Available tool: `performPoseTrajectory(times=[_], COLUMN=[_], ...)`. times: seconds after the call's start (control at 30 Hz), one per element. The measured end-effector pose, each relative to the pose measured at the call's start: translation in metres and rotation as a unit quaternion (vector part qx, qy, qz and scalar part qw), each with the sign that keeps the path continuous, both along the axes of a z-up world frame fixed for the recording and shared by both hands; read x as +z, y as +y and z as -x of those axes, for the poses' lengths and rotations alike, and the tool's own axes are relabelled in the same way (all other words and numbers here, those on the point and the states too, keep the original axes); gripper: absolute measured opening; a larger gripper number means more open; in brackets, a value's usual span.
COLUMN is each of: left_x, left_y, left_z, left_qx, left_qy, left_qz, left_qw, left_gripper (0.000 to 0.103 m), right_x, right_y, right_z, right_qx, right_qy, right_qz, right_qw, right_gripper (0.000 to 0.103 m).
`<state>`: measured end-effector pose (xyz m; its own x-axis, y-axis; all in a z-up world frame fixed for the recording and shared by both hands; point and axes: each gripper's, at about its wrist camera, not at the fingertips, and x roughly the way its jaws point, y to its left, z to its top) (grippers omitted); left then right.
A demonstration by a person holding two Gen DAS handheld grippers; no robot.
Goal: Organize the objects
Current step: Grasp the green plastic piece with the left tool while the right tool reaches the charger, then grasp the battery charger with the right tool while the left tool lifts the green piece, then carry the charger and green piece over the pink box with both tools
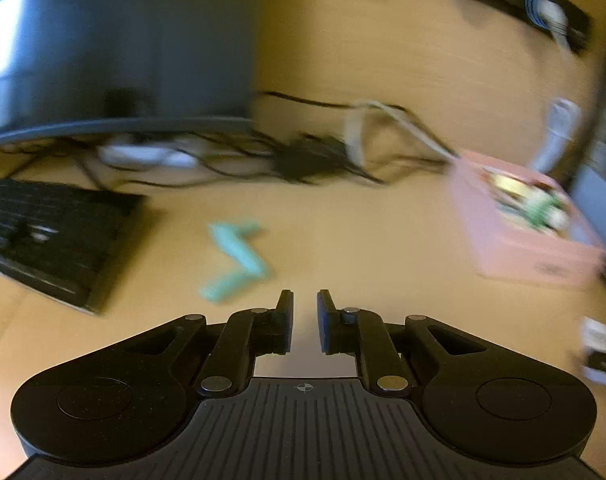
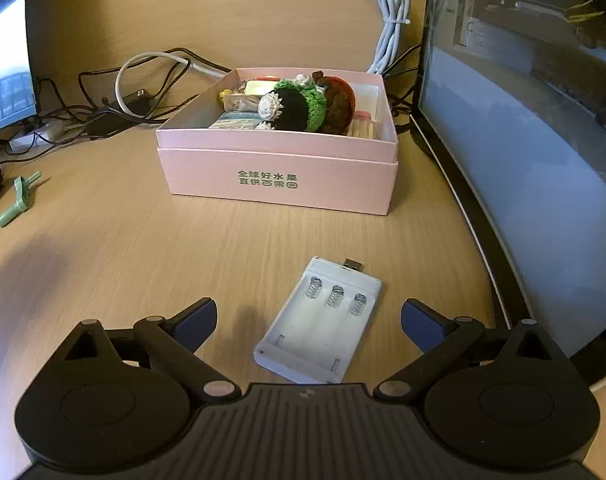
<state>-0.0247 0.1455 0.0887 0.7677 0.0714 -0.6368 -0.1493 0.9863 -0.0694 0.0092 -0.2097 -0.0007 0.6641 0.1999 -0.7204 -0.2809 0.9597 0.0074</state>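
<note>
Straddling battery charger (image 2: 321, 320) with right gripper (image 2: 309, 326) spread wide, ready to grasp | left gripper (image 1: 305, 318) nearly together, empty, near green part (image 1: 235, 260) | pink box (image 2: 277, 176) awaits both on counter (image 2: 143, 248)

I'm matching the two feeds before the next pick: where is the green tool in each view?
Left wrist view: green tool, blurred, on the desk left of centre, just ahead of the left hand-held gripper.
Right wrist view: green tool, far left edge, on the desk.
Shared landmark: pink box, to the tool's right in both.
</note>
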Motion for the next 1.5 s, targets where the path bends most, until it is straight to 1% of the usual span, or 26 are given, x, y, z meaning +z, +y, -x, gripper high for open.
performPoseTrajectory(times=[0.07,0.1,0.17,0.27,0.37,0.4,0.43,0.5,0.53,0.6,0.67,0.7,0.8,0.83,0.87,0.9,0.93,0.97,1.0,1.03,1.07,1.13,1.2,1.3,1.5], left_x=[0.000,0.001,0.000,-0.008,-0.020,-0.025,-0.028,-0.035,-0.038,-0.042,-0.043,-0.043,-0.040,-0.039,-0.039,-0.038,-0.038,-0.038,-0.038,-0.037,-0.037,-0.036,-0.037,-0.033,-0.017], left_y=[0.017,0.024,0.030,0.033,0.034,0.034,0.035,0.034,0.033,0.030,0.026,0.026,0.033,0.034,0.032,0.027,0.020,0.012,0.004,-0.005,-0.015,-0.035,-0.052,-0.068,-0.096], left_z=[-0.015,-0.023,-0.041,-0.072,-0.094,-0.100,-0.104,-0.112,-0.114,-0.117,-0.118,-0.116,-0.105,-0.098,-0.093,-0.087,-0.081,-0.073,-0.064,-0.055,-0.045,-0.027,-0.011,0.003,0.015], left_qx=[0.020,0.030,0.051,0.081,0.119,0.129,0.134,0.146,0.146,0.140,0.132,0.130,0.137,0.137,0.128,0.109,0.085,0.055,0.021,-0.009,-0.040,-0.089,-0.125,-0.159,-0.218], left_qy=[0.004,0.000,-0.003,0.016,0.045,0.057,0.055,0.072,0.078,0.072,0.073,0.072,0.071,0.072,0.074,0.077,0.081,0.083,0.084,0.087,0.090,0.097,0.105,0.115,0.101], left_qz=[0.020,0.029,0.036,0.046,0.031,0.027,0.027,0.016,0.017,0.000,-0.021,-0.021,0.011,0.021,0.023,0.017,0.009,0.006,0.007,0.005,-0.001,-0.010,-0.009,0.013,0.024], left_qw=[0.9996,0.9991,0.9981,0.9955,0.9914,0.9896,0.9890,0.9865,0.9860,0.9874,0.9884,0.9887,0.9880,0.9878,0.9887,0.9909,0.9930,0.9950,0.9962,0.9962,0.9951,0.9912,0.9865,0.9804,0.9704], left_gripper=[0.014,0.014,0.014,0.016,0.017,0.023,0.027,0.029,0.032,0.029,0.029,0.028,0.016,0.015,0.015,0.015,0.014,0.014,0.014,0.014,0.014,0.014,0.013,0.013,0.013], right_x=[0.001,0.000,0.001,0.001,0.001,0.002,0.002,0.002,0.002,0.000,-0.003,-0.004,-0.011,-0.013,-0.015,-0.016,-0.016,-0.015,-0.014,-0.011,-0.009,-0.003,0.004,0.021,0.052], right_y=[0.002,0.004,0.007,0.009,0.008,0.007,0.006,0.003,0.001,-0.001,-0.002,-0.002,-0.002,0.000,0.001,0.003,0.007,0.010,0.013,0.018,0.022,0.027,0.030,0.031,0.023], right_z=[0.002,0.002,0.005,0.009,0.010,0.010,0.010,0.009,0.009,0.008,0.006,0.005,-0.001,-0.004,-0.006,-0.007,-0.007,-0.007,-0.007,-0.006,-0.006,-0.001,0.009,0.024,0.043], right_qx=[0.004,0.006,0.009,0.009,0.001,-0.003,-0.009,-0.017,-0.021,-0.025,-0.031,-0.034,-0.042,-0.044,-0.045,-0.043,-0.033,-0.024,-0.015,-0.001,0.011,0.029,0.044,0.060,0.067], right_qy=[-0.001,-0.001,-0.003,-0.009,-0.009,-0.009,-0.008,-0.005,-0.003,0.002,0.007,0.009,0.015,0.018,0.019,0.012,0.006,0.003,0.001,0.001,0.004,0.008,0.002,-0.008,-0.029], right_qz=[0.001,0.000,0.000,0.005,0.006,0.006,0.006,0.005,0.003,0.001,-0.001,-0.003,-0.008,-0.008,-0.006,-0.002,0.002,0.003,0.005,0.008,0.009,0.009,0.009,0.002,-0.012], right_qw=[1.000,1.000,1.000,1.000,1.000,1.000,1.000,1.000,1.000,1.000,0.999,0.999,0.999,0.999,0.999,0.999,0.999,1.000,1.000,1.000,1.000,1.000,0.999,0.998,0.997], right_gripper=[0.100,0.100,0.100,0.100,0.099,0.099,0.099,0.099,0.100,0.099,0.100,0.100,0.098,0.094,0.091,0.089,0.083,0.075,0.069,0.053,0.047,0.047,0.047,0.047,0.047])
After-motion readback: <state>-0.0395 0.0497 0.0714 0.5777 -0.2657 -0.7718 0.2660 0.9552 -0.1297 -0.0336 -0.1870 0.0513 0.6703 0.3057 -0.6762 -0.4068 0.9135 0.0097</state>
